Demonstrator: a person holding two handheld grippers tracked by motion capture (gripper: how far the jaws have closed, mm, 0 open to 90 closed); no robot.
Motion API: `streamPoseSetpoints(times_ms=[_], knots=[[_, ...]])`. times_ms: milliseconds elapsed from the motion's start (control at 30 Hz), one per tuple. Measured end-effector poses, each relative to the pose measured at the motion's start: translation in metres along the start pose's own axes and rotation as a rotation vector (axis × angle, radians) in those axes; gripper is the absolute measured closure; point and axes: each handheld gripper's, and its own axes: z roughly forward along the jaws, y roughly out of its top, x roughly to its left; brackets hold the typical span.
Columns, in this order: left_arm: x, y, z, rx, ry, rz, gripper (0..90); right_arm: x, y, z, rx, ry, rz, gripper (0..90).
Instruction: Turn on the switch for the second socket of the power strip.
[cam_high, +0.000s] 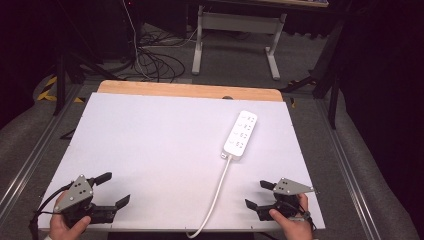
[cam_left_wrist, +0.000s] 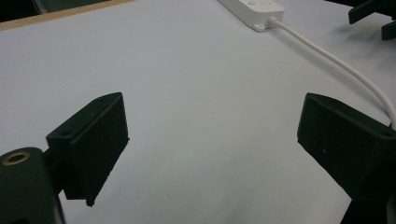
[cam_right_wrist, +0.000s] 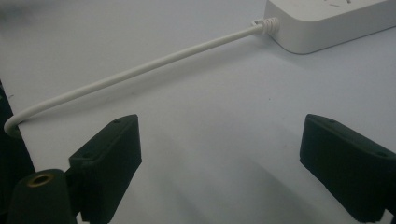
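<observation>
A white power strip (cam_high: 240, 134) lies at an angle on the right half of the white table (cam_high: 160, 150). Its white cable (cam_high: 218, 192) runs down to the table's near edge and drops over it. My left gripper (cam_high: 115, 189) rests at the near left corner, open and holding nothing. My right gripper (cam_high: 259, 194) sits at the near right, open and holding nothing, just right of the cable. In the left gripper view the strip's end (cam_left_wrist: 254, 10) and cable (cam_left_wrist: 336, 63) lie far ahead to the right. In the right gripper view the strip (cam_right_wrist: 327, 21) and cable (cam_right_wrist: 140, 70) lie ahead of the spread jaws.
A wooden strip (cam_high: 190, 90) borders the table's far edge. Beyond it stand a white desk frame (cam_high: 235, 35) and loose cables on the floor (cam_high: 155, 62). Metal rails (cam_high: 345, 160) run along both sides of the table.
</observation>
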Motion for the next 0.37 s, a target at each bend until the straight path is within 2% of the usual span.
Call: streamPoseSetpoints(times_ms=[100,200,300,367], knots=[[-0.0002,-0.0024,0.0009,0.020,0.031,-0.001,8.3,0.0013,0.0014,0.0019,0.001,-0.033,0.007,13.4],[0.0024,-0.0031,0.0026,0.028,0.034,-0.014,8.3,0.0007,0.0040,0.0013,-0.008,-0.078,0.001,13.0],[0.0034,-0.0034,0.0044,0.026,0.033,-0.009,8.3,-0.0022,0.0049,0.0001,-0.021,-0.080,0.014,13.0],[0.0042,-0.0037,0.0055,0.024,0.032,0.009,8.3,-0.0043,0.0048,-0.0004,-0.028,-0.077,0.022,13.0]])
